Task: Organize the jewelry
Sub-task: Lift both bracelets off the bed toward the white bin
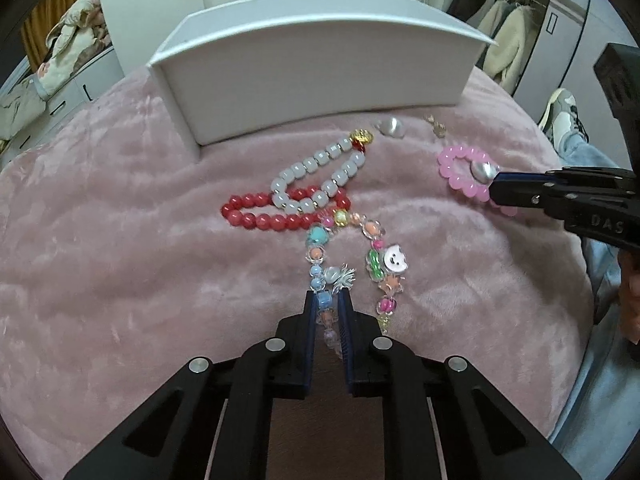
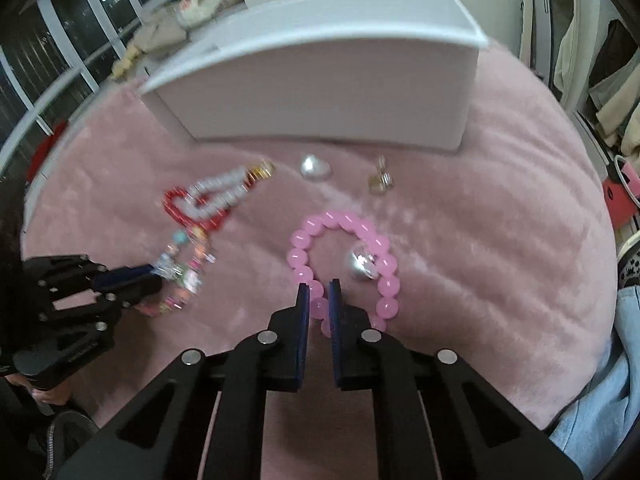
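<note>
Jewelry: spread on the pink plush cover [image 1: 120, 264] ahead of both my hand-held grippers, none visible in the white box [image 1: 320, 92] yet.
Left hand-held gripper [image 1: 329, 300]: clamped on the near end of the colourful charm bracelet [image 1: 376, 264]; the strand trails forward from my fingertips, so I read this as a pick-up by the free end.
Right hand-held gripper [image 2: 319, 292]: closed on a bead of the pink bead bracelet [image 2: 340, 260], near arc of the loop, silver charm [image 2: 362, 264] just right of my tips.
Why one each: my guess, two pieces go boxward together.
Left view only: crisp red bracelet [image 1: 280, 212] with the white bead bracelet [image 1: 316, 180] lying across it, cat charm too.
Right view only: pearly heart [image 2: 316, 168] and small gold clip [image 2: 382, 180] beyond my tips, before the box; left side blurred.
</note>
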Available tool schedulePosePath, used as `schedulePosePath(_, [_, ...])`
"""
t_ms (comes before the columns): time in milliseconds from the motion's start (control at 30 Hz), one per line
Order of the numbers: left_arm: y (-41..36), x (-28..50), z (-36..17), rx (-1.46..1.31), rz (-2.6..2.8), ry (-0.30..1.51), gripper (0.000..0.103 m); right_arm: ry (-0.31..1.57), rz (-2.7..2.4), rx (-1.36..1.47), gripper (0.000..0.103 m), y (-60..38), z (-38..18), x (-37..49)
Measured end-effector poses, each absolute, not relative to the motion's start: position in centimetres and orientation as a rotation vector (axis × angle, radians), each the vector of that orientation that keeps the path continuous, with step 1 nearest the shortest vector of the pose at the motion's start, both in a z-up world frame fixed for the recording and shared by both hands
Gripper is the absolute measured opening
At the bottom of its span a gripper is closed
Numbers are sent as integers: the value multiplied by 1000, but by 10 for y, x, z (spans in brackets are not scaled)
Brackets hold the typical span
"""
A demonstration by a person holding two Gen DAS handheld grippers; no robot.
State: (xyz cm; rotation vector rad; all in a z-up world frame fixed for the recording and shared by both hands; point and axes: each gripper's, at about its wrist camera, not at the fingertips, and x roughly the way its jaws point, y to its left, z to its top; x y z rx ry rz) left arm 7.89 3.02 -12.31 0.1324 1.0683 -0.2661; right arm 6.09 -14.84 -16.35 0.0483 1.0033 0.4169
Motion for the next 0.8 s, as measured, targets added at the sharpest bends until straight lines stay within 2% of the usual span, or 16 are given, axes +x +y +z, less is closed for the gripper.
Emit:
schedulePosePath(400, [40,78,-78,89,-267,995,16,861,493,189,9,-168,-100,49])
schedulePosePath(433, [40,78,-74,88,-266,988,16,856,500,198,1,-169,-98,49])
schedulePosePath(700, [31,91,-40,102,-270,920,16,850,506,149,2,-164,-77,50])
schedulePosePath(733, [31,92,-39,103,-268,918,16,885,475,106,5,-161,-83,53])
schedulePosePath(800, [31,93,-40,102,-270,920,16,941,429,76,48,-162,-102,58])
